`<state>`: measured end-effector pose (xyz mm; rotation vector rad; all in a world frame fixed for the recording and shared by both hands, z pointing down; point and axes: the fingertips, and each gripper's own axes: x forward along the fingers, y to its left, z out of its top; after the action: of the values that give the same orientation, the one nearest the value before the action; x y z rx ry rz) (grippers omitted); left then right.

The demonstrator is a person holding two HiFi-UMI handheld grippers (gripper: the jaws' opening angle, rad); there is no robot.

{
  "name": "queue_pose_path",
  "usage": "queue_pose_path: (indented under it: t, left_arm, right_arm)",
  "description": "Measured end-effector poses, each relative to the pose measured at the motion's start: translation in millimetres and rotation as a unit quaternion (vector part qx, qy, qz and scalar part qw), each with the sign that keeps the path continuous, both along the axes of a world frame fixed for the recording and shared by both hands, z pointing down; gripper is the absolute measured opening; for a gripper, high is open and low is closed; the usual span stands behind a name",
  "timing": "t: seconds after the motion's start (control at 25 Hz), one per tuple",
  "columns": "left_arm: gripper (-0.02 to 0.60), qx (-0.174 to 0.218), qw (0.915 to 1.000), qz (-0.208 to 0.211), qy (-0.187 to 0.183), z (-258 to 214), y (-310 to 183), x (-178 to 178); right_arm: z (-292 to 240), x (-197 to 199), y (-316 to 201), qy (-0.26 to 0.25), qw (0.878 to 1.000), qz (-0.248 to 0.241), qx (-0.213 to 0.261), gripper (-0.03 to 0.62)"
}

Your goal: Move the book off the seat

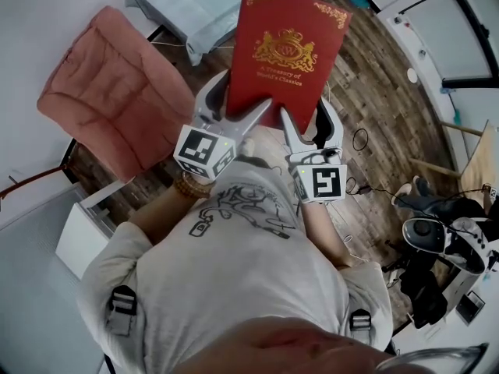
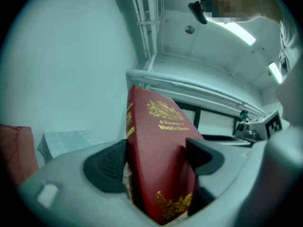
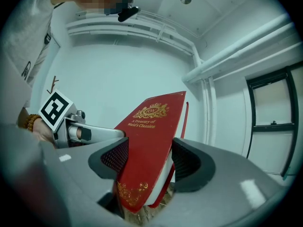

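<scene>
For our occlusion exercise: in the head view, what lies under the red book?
The red book hangs over wooden floor, which shows along its right edge. A pale cloth-covered surface shows at its upper left. The patch directly beneath is hidden.

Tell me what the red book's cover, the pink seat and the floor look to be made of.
Book: a stiff board cover, flat and unbent, in smooth red leather-look cloth or coated paper with a gold-stamped crest and corners.
Seat: soft matte pink fabric, with stitched seams over puffed padding.
Floor: brown planks with varied grain, either real wood or a wood-look laminate; I can't tell which.
</scene>
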<state>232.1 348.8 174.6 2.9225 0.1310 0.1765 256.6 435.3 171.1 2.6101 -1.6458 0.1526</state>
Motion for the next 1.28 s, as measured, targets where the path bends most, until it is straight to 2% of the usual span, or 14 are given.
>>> queue_pose_path:
  t: [0.72, 0.8, 1.0, 1.28]
  left_arm:
    - [0.388, -0.002, 1.0000, 0.000, 0.006, 11.3, -0.3, 1.9]
    - [0.388, -0.003, 1.0000, 0.001, 0.006, 11.7, -7.8, 14.1]
    - [0.388, -0.013, 0.9999, -0.003, -0.003, 14.9, -59.0, 74.9]
    - [0.388, -0.021, 0.9996, -0.019, 0.001, 23.2, -129.9, 113.4]
  right_arm:
    - [9.6, 0.3, -0.7, 0.011, 1.000, -0.003, 0.013, 0.281]
    - [10.1, 12.7, -7.9, 0.010, 1.000, -0.002, 0.011, 0.281]
    - [9.6, 74.2, -60.1, -0.001, 1.000, -0.004, 0.011, 0.281]
    - [22.7, 114.9, -129.3, 0.003, 1.000, -0.025, -0.013, 0.281]
